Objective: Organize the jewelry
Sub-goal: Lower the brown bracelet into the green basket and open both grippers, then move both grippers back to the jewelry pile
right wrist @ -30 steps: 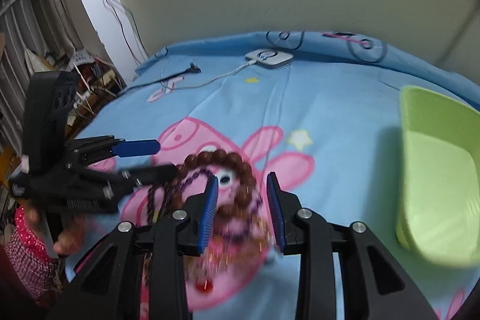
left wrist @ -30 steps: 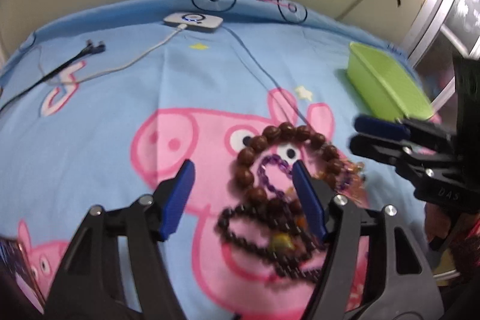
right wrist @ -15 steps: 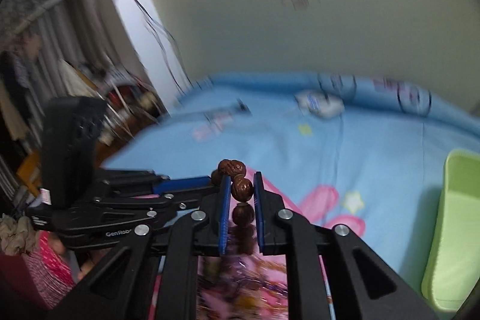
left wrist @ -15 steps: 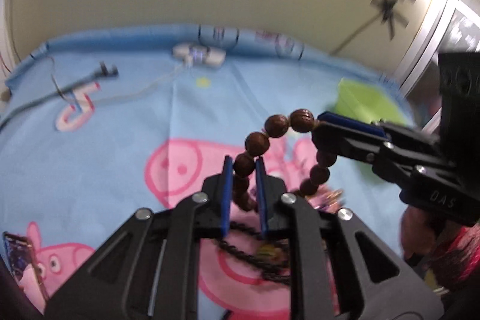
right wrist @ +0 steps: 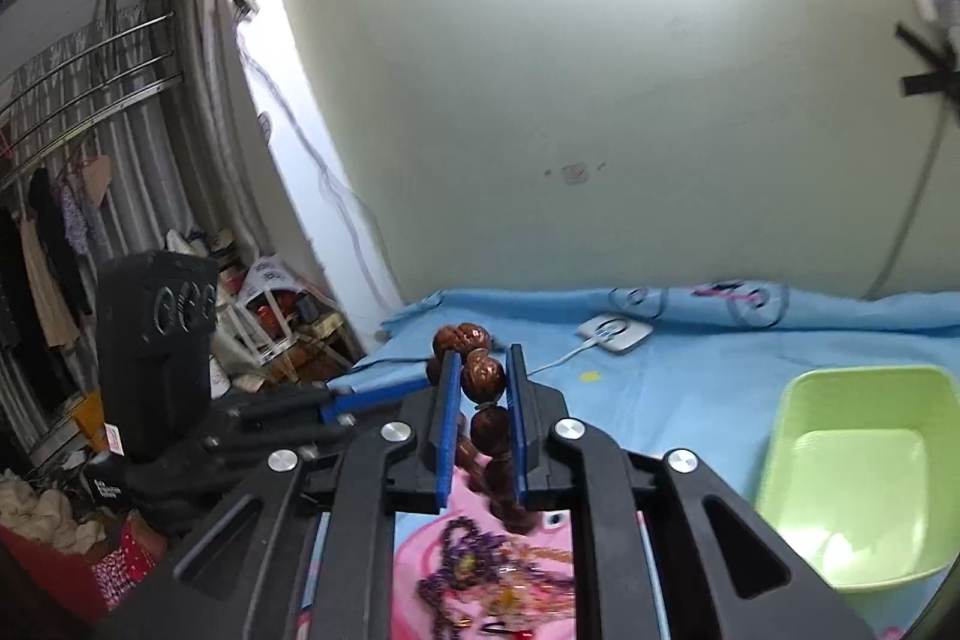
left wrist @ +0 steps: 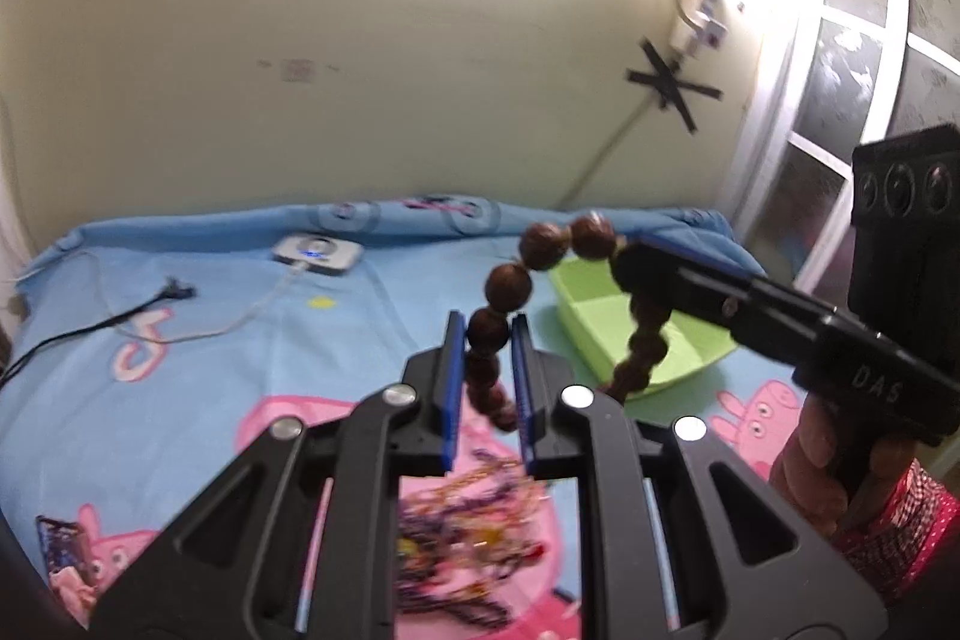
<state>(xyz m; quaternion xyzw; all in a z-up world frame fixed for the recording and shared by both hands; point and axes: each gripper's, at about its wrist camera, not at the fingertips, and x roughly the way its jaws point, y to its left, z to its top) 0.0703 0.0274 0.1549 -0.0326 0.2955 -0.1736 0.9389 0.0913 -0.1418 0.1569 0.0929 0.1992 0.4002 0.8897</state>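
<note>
Bedsheet (left wrist: 198,364): blue cartoon-pig print, filling the lower half of both views and lying under everything else.
Green tray (right wrist: 858,466): sitting on the sheet at the right of my right wrist view, open side up; in the left wrist view (left wrist: 606,322) it is showing right of centre, partly hidden behind the beads and my right gripper.
Left gripper (left wrist: 487,376): I am holding it at centre frame above the sheet, blue pads drawn close and pinching one side of the bracelet between them.
Right gripper (right wrist: 483,400): I am clamping it narrowly on a large bead, centre of its own view; in the left wrist view (left wrist: 636,259) it is reaching in from the right edge toward the top of the bead loop.
Wooden bead bracelet (left wrist: 510,289): big brown beads, hanging in the air between my two grippers and arching from the left pads up to the right fingers, clear of the sheet; in the right wrist view (right wrist: 483,379) beads are stacking up between the pads.
Jewelry pile (left wrist: 474,538): blurred tangle of purple, gold and dark strands lying on the pink print at bottom centre, below both grippers (right wrist: 480,574).
White charger (left wrist: 317,253): resting on the sheet near the wall, upper left of the bed, a cable trailing left from it.
</note>
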